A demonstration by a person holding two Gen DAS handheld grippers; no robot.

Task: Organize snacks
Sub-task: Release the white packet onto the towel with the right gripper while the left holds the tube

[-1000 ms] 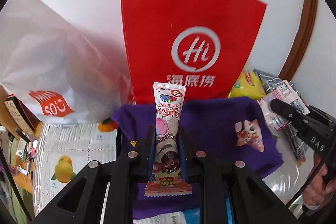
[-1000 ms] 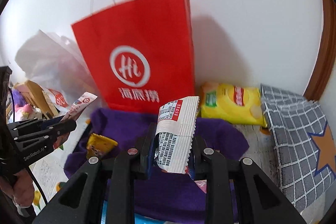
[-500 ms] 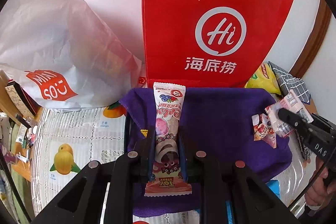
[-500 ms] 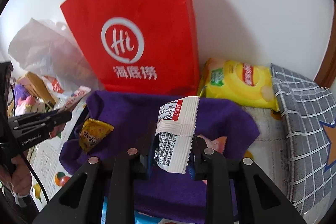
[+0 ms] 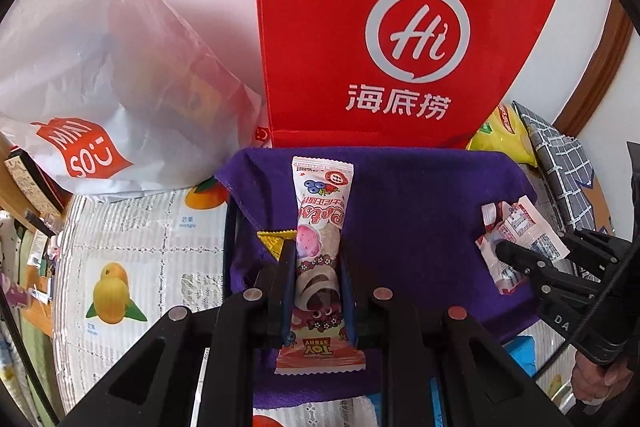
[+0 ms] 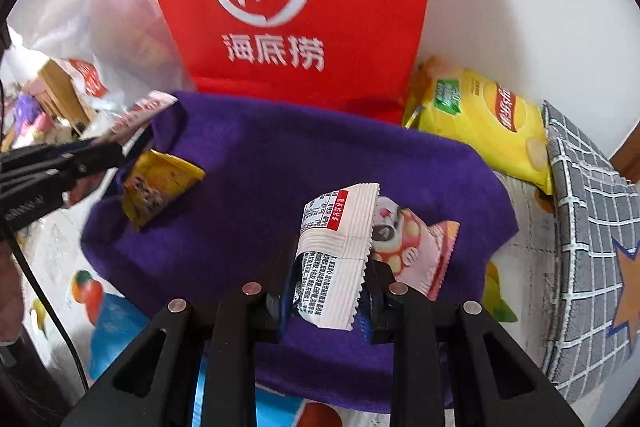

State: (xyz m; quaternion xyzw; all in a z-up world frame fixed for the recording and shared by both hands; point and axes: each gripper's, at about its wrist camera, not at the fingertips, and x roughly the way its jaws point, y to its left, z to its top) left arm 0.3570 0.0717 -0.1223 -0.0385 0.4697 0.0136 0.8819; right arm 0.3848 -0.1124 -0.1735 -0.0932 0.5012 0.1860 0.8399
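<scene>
My left gripper (image 5: 313,247) is shut on a long pink snack bar (image 5: 320,227) and holds it just above a purple cloth (image 5: 420,211). My right gripper (image 6: 329,255) is shut on a white snack packet (image 6: 336,259) above the same cloth (image 6: 280,187). It also shows at the right of the left wrist view (image 5: 500,247). A pink snack pack (image 6: 416,251) lies on the cloth just right of the right gripper. A yellow snack pack (image 6: 156,187) lies at the cloth's left edge, near the left gripper (image 6: 116,147).
A red paper bag (image 5: 400,27) stands against the wall behind the cloth. A white plastic bag (image 5: 100,67) lies left of it. A yellow chip bag (image 6: 488,119) and a grey checked pouch (image 6: 588,227) lie at the right. A fruit-print table cover (image 5: 140,247) surrounds the cloth.
Both grippers have moved forward and down toward the purple cloth, each still holding its snack. The red bag looms larger.
</scene>
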